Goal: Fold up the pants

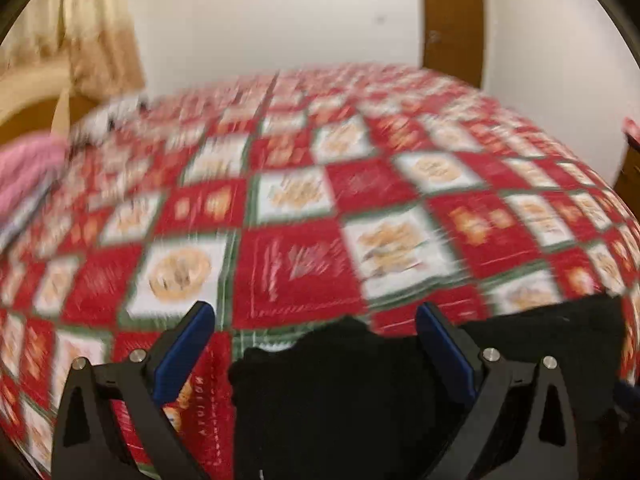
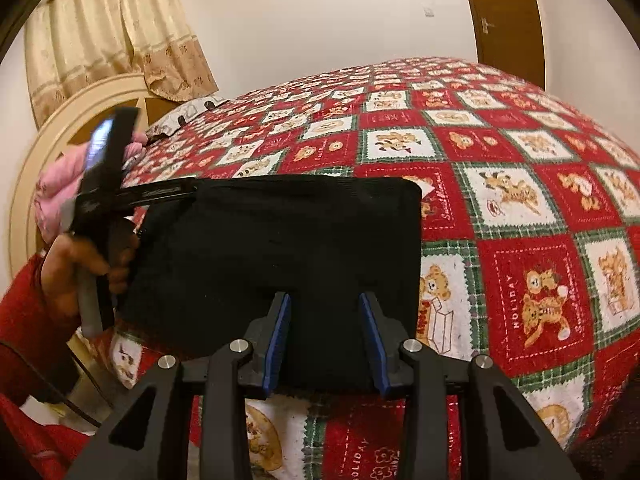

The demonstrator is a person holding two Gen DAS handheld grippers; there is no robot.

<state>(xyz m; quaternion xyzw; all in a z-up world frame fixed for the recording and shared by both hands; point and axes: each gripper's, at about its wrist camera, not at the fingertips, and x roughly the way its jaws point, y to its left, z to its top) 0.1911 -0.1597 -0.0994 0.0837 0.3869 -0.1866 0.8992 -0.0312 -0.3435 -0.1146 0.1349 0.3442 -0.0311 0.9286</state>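
Black pants (image 1: 340,392) below wide jaws — blurred, apparently untouched.

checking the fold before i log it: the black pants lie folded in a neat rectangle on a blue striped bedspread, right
Not quite. The black pants do lie folded in a neat rectangle, but the bedspread is a red, white and green patchwork of teddy bear squares, not blue striped. The right wrist view shows it clearly.

Black pants (image 2: 276,252), folded into a compact, roughly rectangular bundle, lying flat near the front edge of the bed, far edge straight, right corner rounded, surface smooth, fabric detail too dark to discern
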